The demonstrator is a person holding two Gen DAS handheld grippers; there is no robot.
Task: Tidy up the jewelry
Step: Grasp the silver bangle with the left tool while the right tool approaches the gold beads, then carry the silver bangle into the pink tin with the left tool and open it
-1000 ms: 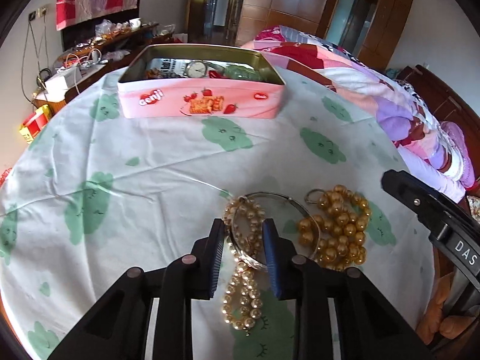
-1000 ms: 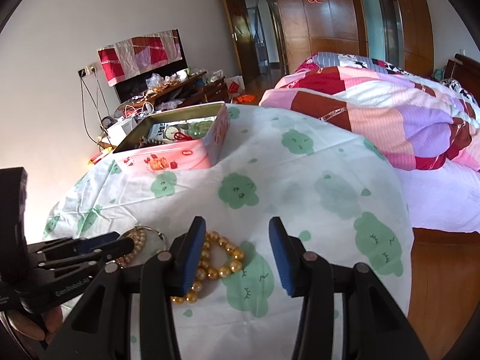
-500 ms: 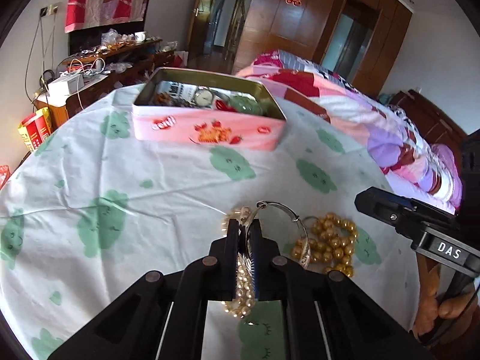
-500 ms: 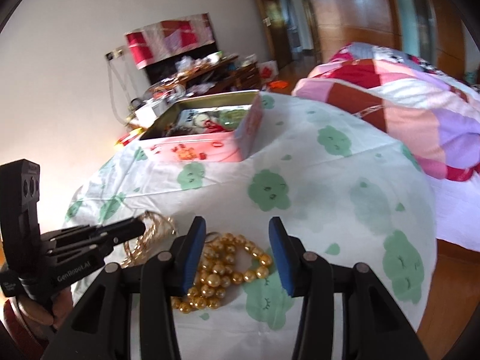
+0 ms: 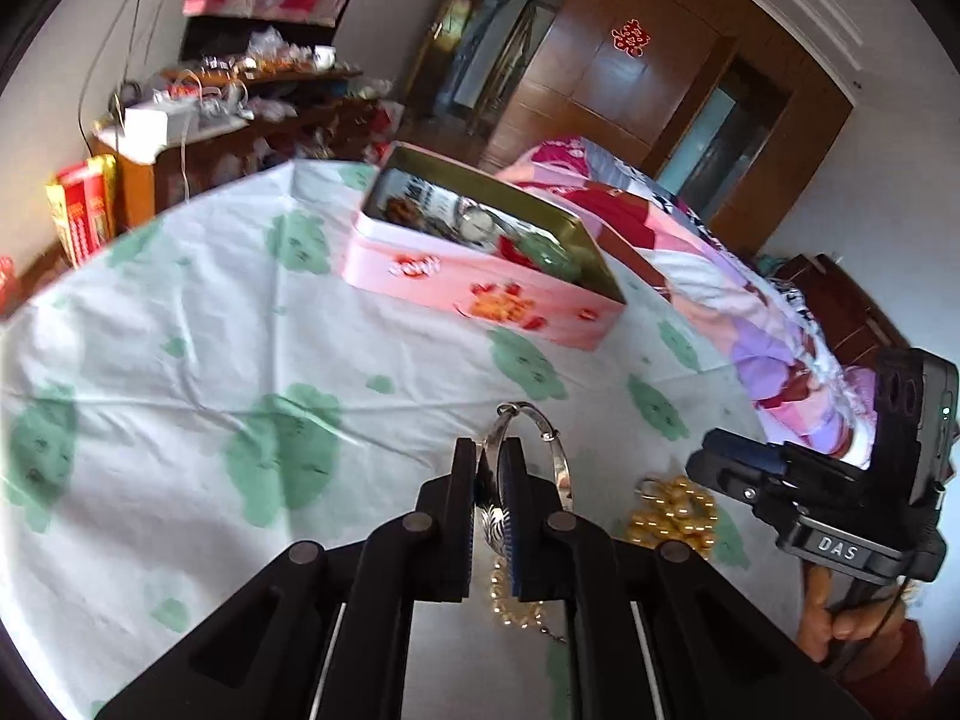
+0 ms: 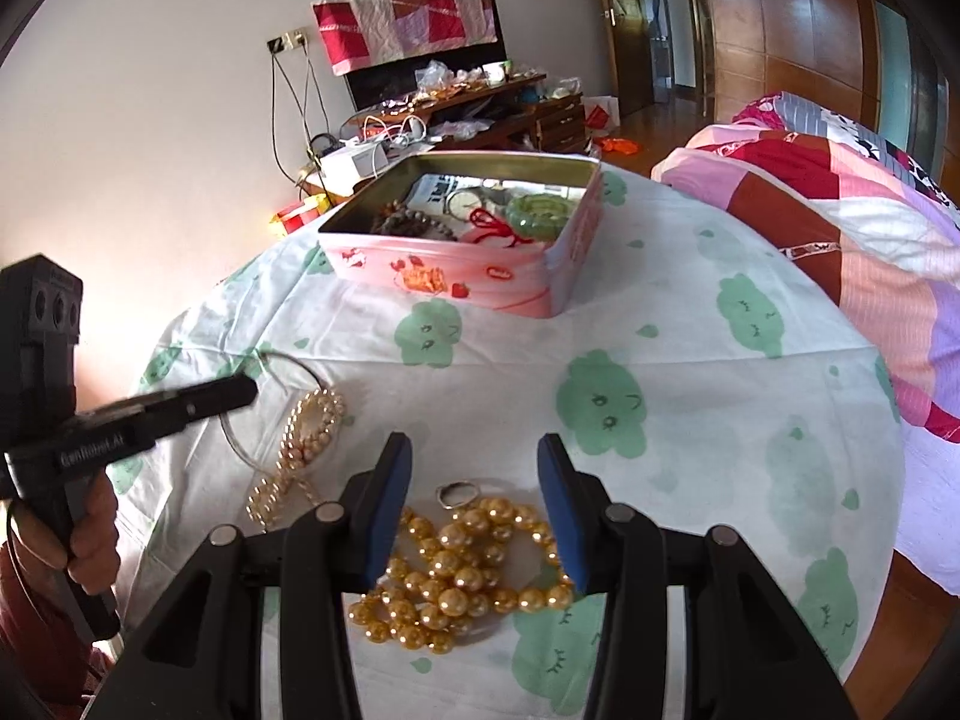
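between its pads in the left wrist view, the left gripper (image 5: 489, 468) is pinching a silver bangle (image 5: 555, 456), raised off the cloth (image 5: 180, 420). from the right wrist, the right gripper (image 6: 474, 480) is hanging half open, empty, over gold beads (image 6: 462, 576); the tin (image 6: 456, 276) is sitting beyond.

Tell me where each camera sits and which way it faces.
Left wrist: on the left gripper, looking down its shut fingers at the silver bangle they pinch, the tin beyond; the right gripper and a hand show at right.
Right wrist: on the right gripper, open over the gold beads; left gripper and hand at left.
Both share tin, beads, tablecloth.
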